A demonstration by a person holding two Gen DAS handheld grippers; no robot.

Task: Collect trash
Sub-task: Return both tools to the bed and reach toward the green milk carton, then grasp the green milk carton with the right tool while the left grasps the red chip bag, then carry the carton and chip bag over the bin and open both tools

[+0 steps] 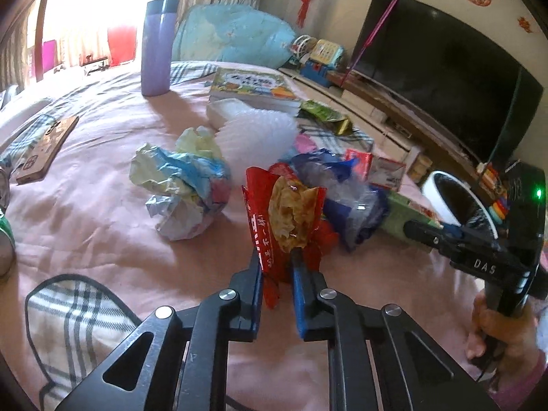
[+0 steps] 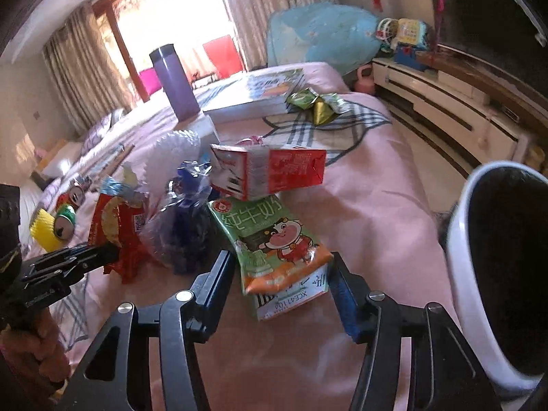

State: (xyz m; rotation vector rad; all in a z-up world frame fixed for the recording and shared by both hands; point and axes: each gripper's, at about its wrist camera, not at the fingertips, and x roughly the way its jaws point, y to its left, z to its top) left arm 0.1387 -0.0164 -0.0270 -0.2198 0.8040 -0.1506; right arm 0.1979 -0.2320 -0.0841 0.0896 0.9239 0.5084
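Note:
My left gripper [image 1: 275, 260] is shut on a red snack wrapper [image 1: 291, 219] and holds it just above the pink bedspread; it also shows in the right wrist view [image 2: 116, 226]. My right gripper [image 2: 279, 267] is open, its fingers on either side of a green milk carton [image 2: 270, 239] lying flat on the bed. A red and white carton [image 2: 270, 171] lies behind it. A blue and clear plastic bag [image 2: 185, 226], crumpled paper [image 1: 181, 188] and white foam wrap [image 1: 253, 133] lie nearby. A white bin with a black liner [image 2: 496, 274] stands at the right.
A purple flask [image 1: 156, 48], a stack of books [image 1: 253, 90] and green foil wrappers [image 2: 315, 104] sit farther back on the bed. A phone [image 1: 44, 150] and cans [image 2: 66, 221] lie to the left. A TV [image 1: 445, 65] on a low cabinet stands beyond the bed's right edge.

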